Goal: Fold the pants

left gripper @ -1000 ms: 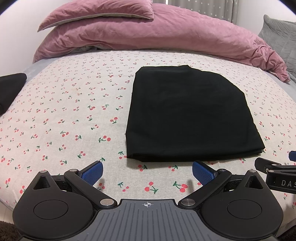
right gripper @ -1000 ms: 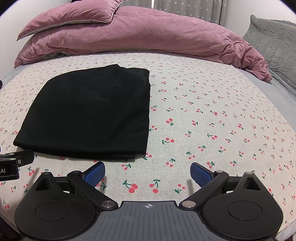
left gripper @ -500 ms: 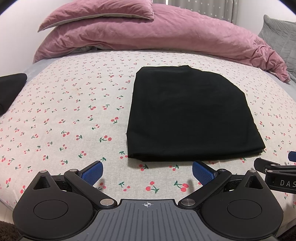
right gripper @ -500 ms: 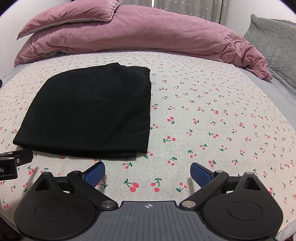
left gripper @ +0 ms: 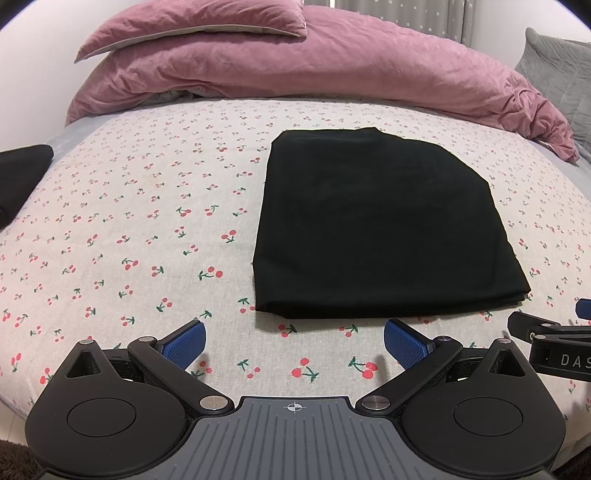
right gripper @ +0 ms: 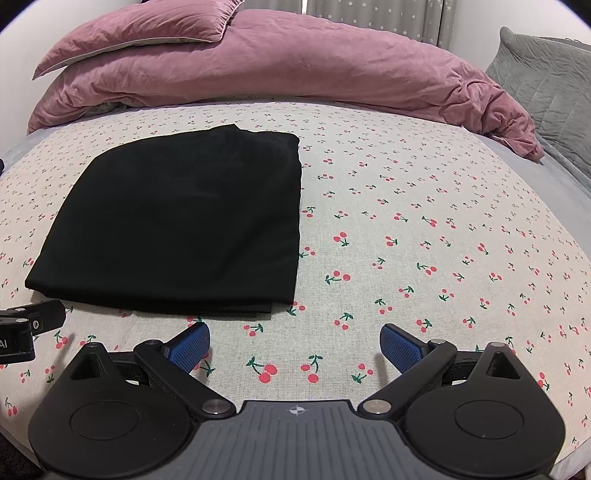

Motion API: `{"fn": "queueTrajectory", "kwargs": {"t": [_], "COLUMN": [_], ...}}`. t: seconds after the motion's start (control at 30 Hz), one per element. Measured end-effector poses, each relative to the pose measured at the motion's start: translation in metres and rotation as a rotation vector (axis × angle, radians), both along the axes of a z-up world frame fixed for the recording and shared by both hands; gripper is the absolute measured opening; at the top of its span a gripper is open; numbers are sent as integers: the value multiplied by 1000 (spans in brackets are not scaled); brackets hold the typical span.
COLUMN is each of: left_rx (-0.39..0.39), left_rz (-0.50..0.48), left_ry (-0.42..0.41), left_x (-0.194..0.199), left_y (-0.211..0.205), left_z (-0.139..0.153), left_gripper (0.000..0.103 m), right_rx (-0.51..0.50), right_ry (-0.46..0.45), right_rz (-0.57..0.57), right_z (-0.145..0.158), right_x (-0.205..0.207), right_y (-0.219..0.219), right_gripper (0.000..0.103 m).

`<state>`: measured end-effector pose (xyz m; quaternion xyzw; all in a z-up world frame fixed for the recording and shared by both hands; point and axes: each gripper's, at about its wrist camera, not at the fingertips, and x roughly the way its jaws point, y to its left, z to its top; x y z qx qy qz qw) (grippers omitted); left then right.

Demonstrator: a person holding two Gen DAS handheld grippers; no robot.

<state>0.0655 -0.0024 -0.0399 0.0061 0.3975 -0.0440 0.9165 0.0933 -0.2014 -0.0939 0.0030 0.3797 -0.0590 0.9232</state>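
The black pants (left gripper: 376,229) lie folded into a flat rectangle on the cherry-print bed sheet (left gripper: 147,229); they also show in the right wrist view (right gripper: 184,225). My left gripper (left gripper: 293,341) is open and empty, just short of the pants' near edge. My right gripper (right gripper: 295,345) is open and empty, near the fold's near right corner. Each gripper's tip shows at the edge of the other's view: the right gripper's at the right of the left wrist view (left gripper: 546,332), the left gripper's at the left of the right wrist view (right gripper: 33,321).
A pink duvet (left gripper: 314,74) and pink pillow (left gripper: 192,26) lie across the bed's far side. A grey quilted pillow (right gripper: 550,81) is at the far right. Another black garment (left gripper: 20,173) lies at the bed's left edge.
Both grippers stay open and almost still. The views have shifted very slightly; the pants have not moved.
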Motion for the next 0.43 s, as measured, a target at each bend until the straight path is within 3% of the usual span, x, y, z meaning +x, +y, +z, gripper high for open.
{"fn": "queueTrajectory", "kwargs": {"t": [0.43], "left_rx": [0], "left_rz": [-6], "left_ry": [2], "left_x": [1], "left_y": [-1], "left_z": [-1], "left_gripper": [103], "right_rx": [15], "right_ry": [-15], "right_rz": [-4], "right_z": [2], "right_x": [-1], "right_y": [-4], "right_gripper": [99]}}
